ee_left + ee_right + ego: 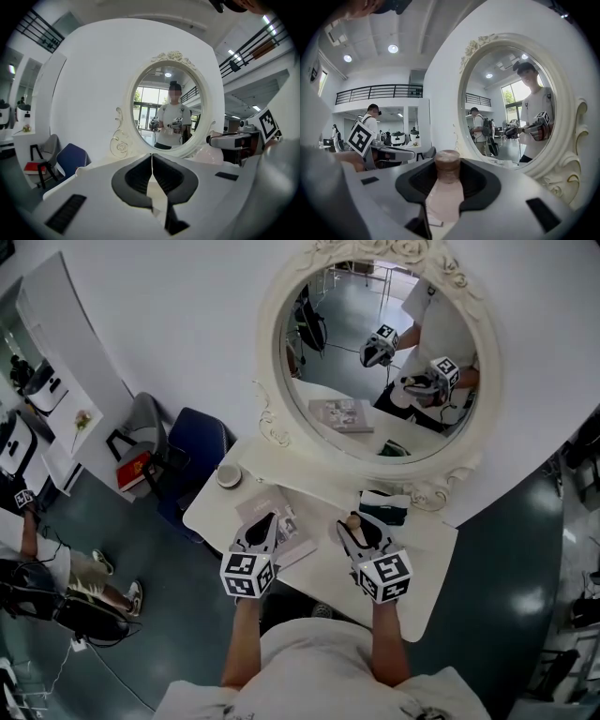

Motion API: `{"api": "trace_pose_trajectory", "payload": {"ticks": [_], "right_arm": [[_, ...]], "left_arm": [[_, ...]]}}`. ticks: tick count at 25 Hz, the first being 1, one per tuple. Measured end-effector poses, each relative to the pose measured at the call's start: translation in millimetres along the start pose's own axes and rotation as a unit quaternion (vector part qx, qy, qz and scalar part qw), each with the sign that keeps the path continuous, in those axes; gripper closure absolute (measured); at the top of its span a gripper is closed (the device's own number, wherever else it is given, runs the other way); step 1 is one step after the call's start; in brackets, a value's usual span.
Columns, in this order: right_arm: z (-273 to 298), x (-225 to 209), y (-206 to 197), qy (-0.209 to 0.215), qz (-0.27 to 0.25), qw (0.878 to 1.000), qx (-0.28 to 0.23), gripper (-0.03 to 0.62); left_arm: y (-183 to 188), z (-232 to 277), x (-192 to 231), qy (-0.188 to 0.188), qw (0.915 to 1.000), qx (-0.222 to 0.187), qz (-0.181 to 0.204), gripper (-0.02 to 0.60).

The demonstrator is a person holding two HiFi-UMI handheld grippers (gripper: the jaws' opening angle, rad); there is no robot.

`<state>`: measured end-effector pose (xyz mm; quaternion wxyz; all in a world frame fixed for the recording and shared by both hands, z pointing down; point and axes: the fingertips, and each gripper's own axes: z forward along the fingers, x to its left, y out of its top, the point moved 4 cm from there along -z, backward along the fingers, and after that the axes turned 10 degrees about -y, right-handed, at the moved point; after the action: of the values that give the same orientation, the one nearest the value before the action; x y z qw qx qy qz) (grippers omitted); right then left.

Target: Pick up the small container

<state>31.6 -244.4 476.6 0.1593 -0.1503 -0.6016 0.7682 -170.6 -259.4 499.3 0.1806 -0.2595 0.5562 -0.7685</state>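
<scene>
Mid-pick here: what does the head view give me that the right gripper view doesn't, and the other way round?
Head view only: the white tabletop with a small round dish, a pale booklet and a folded dark cloth, and a blue chair beside it.
Right gripper view only: the pale pink bottle seen close, its body pinched between the jaws of the right gripper.
Both: the white-framed oval mirror, the left gripper with its marker cube, and the bottle's brown cap.
</scene>
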Motion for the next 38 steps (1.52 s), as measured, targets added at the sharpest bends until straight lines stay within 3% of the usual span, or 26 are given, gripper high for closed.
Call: {"api": "trace_pose_trajectory", "payload": {"ticks": [3, 10, 15, 25, 29, 38], "right_arm": [[-3.1, -1.3, -2.2, 0.002, 0.002, 1.000, 0.000, 0.448], [-2.6, 4.6, -4.9, 0.011, -0.005, 1.000, 0.001, 0.448], [-3.7, 8.1, -7.3, 0.017, -0.006, 1.000, 0.004, 0.448], [-7.7, 11.8, -8.9, 0.019, -0.005, 1.000, 0.004, 0.448], [-8.5, 12.0, -12.6, 0.016, 0.004, 1.000, 0.005, 0.448], [-7.7, 14.1, -13.2, 0.012, 0.009, 1.000, 0.004, 0.448]], "left_arm": [[-3.0, -2.6, -0.9, -0.010, 0.9994, -0.012, -0.032, 0.552], [-3.1, -13.8, 6.7, 0.008, 0.9988, -0.027, -0.041, 0.552], [-12.0, -16.6, 6.1, -0.005, 0.9963, -0.030, -0.080, 0.552], [-20.0, -18.7, 2.7, -0.006, 0.9968, -0.015, -0.078, 0.552], [-22.9, -19.1, 3.8, 0.001, 0.9982, -0.002, -0.060, 0.552], [-20.5, -13.4, -1.4, -0.023, 0.9989, 0.008, -0.040, 0.552]]}}
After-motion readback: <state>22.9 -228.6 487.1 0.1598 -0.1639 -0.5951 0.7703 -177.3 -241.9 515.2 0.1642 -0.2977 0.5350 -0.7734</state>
